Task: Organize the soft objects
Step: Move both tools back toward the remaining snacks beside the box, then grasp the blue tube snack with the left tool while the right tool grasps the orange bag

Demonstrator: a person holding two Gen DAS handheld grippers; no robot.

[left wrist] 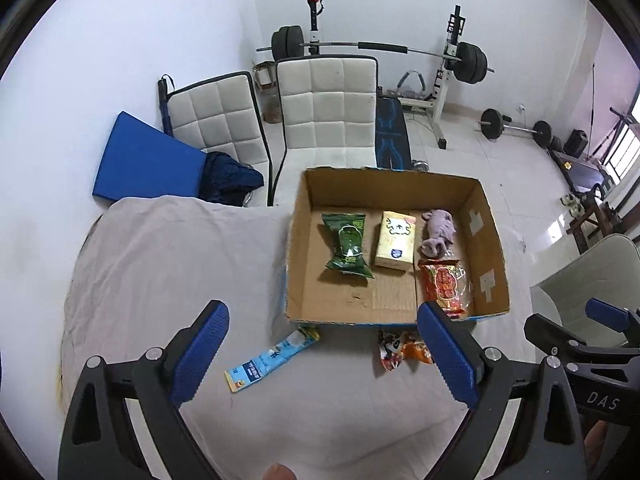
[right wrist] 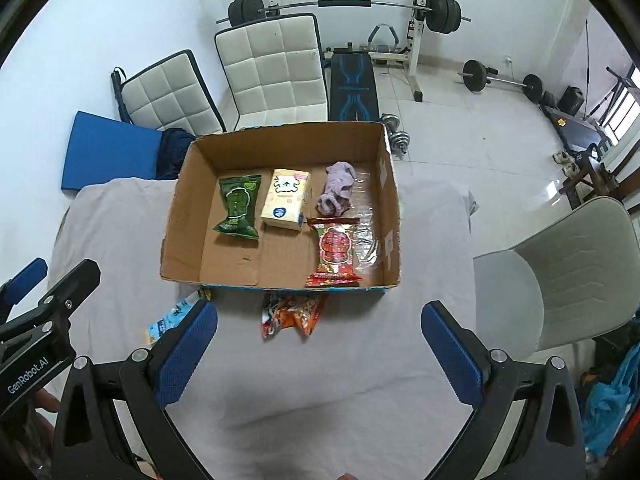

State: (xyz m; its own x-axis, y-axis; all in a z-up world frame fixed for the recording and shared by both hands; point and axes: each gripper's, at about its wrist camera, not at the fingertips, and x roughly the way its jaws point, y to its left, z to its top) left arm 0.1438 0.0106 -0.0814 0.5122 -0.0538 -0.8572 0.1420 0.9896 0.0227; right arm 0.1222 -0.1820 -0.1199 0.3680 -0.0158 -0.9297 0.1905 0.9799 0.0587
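Observation:
An open cardboard box stands on the cloth-covered table. In it lie a green snack bag, a cream tissue pack, a purple soft toy, a red snack bag and a clear plastic wrapper. On the cloth in front of the box lie a light blue sachet and an orange snack packet. My left gripper and right gripper are both open and empty, held above the cloth near the front of the box.
Two white padded chairs stand behind the table, with a blue mat and dark cloth beside them. A weight bench with a barbell is at the back. A grey chair stands at the right.

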